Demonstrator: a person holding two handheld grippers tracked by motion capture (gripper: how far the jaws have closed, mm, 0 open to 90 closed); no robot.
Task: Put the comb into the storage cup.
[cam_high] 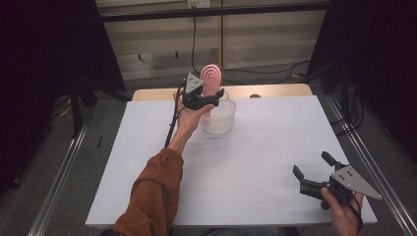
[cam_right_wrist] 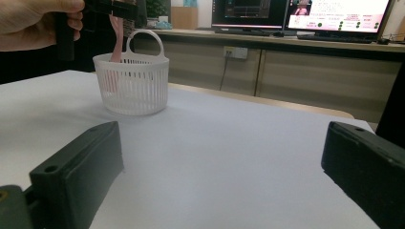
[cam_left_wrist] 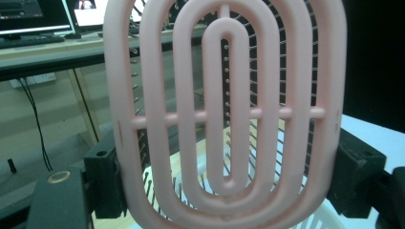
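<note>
Left forearm stretched toward 12 o'clock; left tool [cam_high: 212,98] clamped on pink brush [cam_high: 212,80], held upright over white basket [cam_high: 219,118], handle seemingly inside. Right tool [cam_high: 312,166] at counter's [cam_high: 255,157] 5 o'clock corner, jaws wide apart, empty, aimed toward 10 o'clock.

My left gripper [cam_high: 210,96] is matt black plastic, closed on a pink hairbrush [cam_left_wrist: 224,114] of smooth, faintly satin plastic with thin metal-looking pins. The basket [cam_right_wrist: 132,86], at twelve o'clock on the table [cam_high: 255,147], is milky, slatted plastic. The tabletop looks smooth, matt white, with a pale wood edge. My sleeve [cam_high: 155,194] is rust-coloured cloth.
</note>
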